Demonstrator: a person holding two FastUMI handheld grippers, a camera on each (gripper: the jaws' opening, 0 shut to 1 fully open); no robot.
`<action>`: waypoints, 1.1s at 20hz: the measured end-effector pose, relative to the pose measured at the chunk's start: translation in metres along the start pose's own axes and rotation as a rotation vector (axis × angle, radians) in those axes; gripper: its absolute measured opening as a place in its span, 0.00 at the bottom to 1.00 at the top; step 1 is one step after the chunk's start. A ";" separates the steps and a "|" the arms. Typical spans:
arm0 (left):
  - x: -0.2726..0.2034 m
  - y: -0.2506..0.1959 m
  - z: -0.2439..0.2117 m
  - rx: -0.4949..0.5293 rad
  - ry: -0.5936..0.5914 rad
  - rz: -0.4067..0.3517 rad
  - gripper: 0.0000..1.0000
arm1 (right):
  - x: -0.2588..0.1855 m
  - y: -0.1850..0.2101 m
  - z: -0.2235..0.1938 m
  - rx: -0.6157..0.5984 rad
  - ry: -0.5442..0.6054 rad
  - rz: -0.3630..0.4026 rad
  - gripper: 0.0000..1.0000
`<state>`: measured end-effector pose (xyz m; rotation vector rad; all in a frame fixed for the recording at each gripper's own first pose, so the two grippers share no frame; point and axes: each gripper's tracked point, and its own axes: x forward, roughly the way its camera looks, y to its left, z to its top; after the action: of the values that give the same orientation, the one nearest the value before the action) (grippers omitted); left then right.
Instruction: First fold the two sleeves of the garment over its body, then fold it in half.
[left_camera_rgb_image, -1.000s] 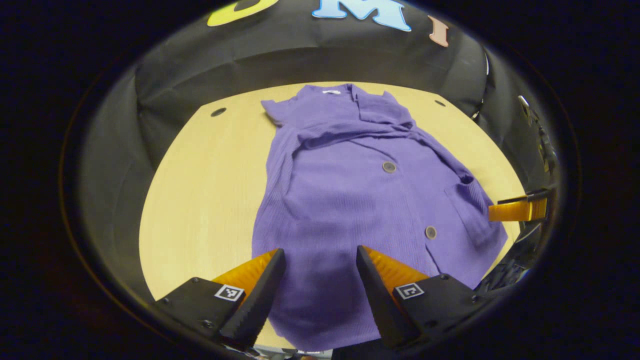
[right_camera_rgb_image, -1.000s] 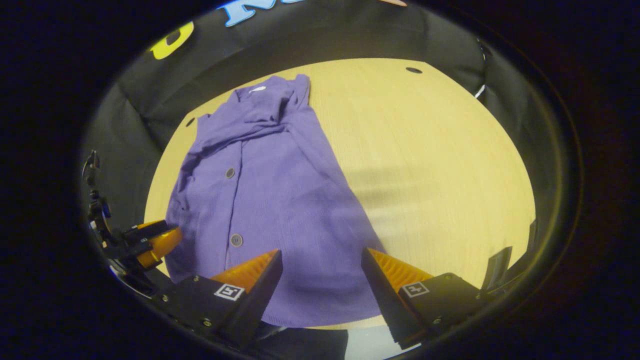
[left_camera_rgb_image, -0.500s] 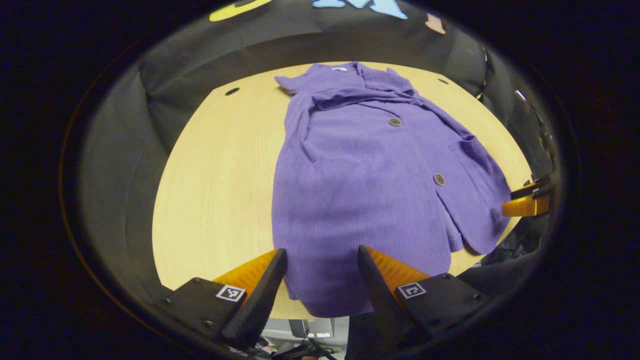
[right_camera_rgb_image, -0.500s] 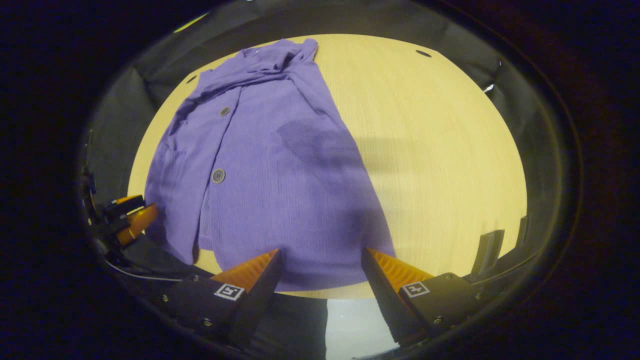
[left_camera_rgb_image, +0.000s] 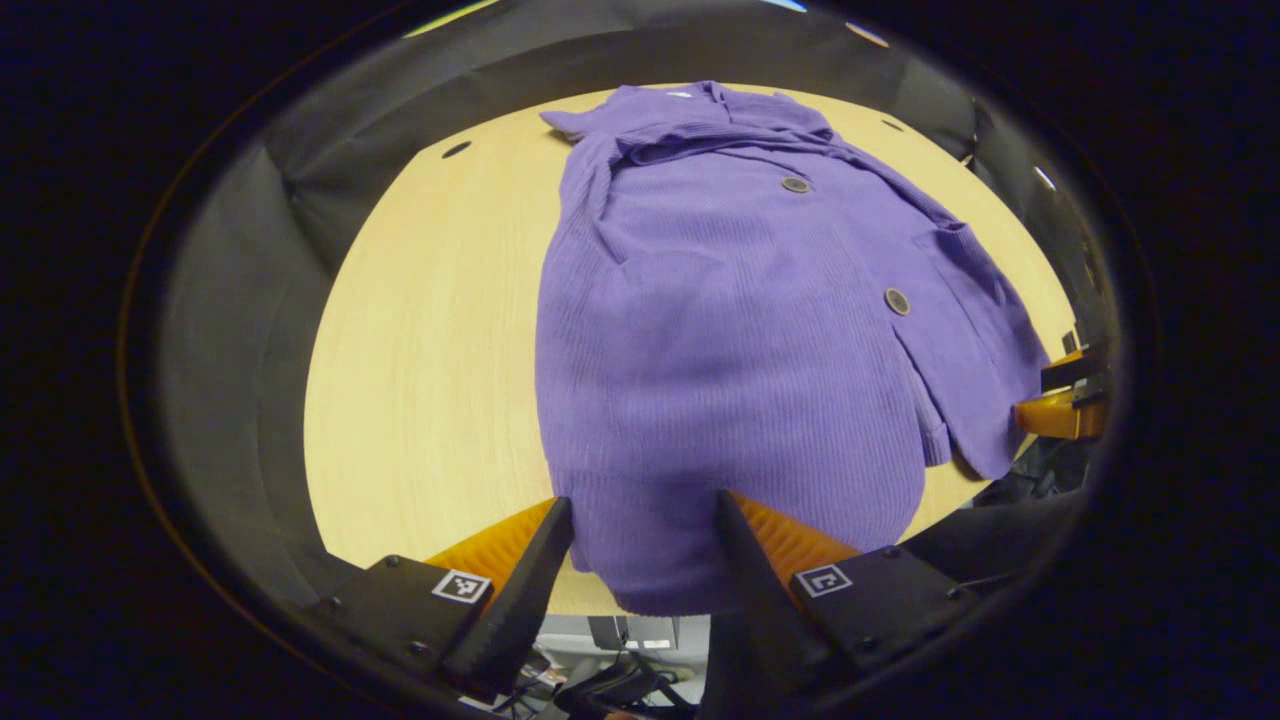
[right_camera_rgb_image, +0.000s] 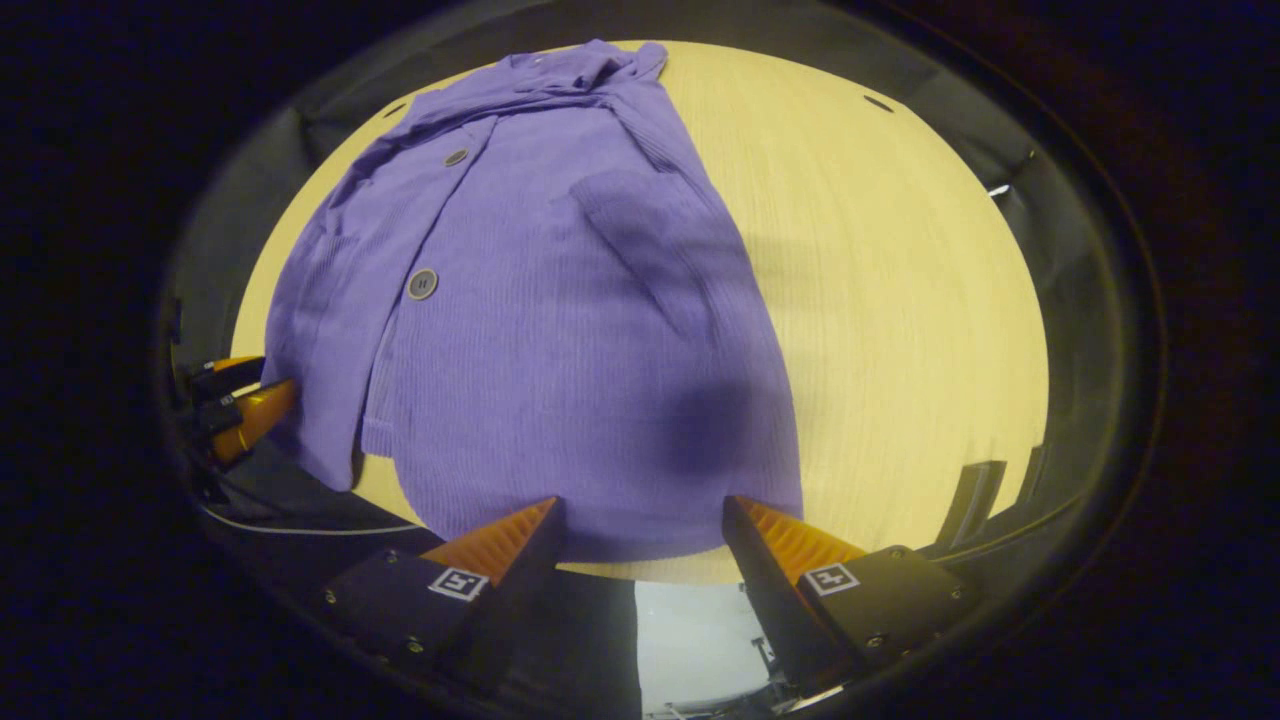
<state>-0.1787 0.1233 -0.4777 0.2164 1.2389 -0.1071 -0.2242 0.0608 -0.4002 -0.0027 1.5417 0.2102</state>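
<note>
- Left gripper (left_camera_rgb_image: 640, 560): fingers spread, holding nothing, at the hem.
- Right gripper (right_camera_rgb_image: 640, 560): likewise spread and unloaded.
- Purple cardigan (left_camera_rgb_image: 740, 330): lying on wooden table (left_camera_rgb_image: 430, 330), sleeves folded over body, collar farthest.

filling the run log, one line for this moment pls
left hand-held gripper open at hem | right hand-held gripper open at hem | purple cardigan flat on table, sleeves folded

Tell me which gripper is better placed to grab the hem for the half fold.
Left, narrowly. The cardigan hem reaches deeper between the open left gripper fingers; at the open right gripper it stops shorter. Likely both are needed.
</note>
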 end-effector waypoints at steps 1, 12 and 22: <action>0.000 -0.002 0.003 -0.005 -0.001 -0.007 0.94 | 0.002 0.000 -0.001 -0.029 0.017 -0.012 0.98; 0.009 -0.005 0.008 -0.099 0.109 -0.053 0.85 | 0.003 0.001 -0.001 -0.056 0.171 -0.044 0.98; 0.011 -0.027 0.012 -0.058 0.092 -0.096 0.40 | -0.001 -0.003 0.007 -0.011 0.132 -0.062 0.18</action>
<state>-0.1690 0.0950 -0.4869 0.1122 1.3425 -0.1451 -0.2168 0.0582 -0.3999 -0.0739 1.6695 0.1716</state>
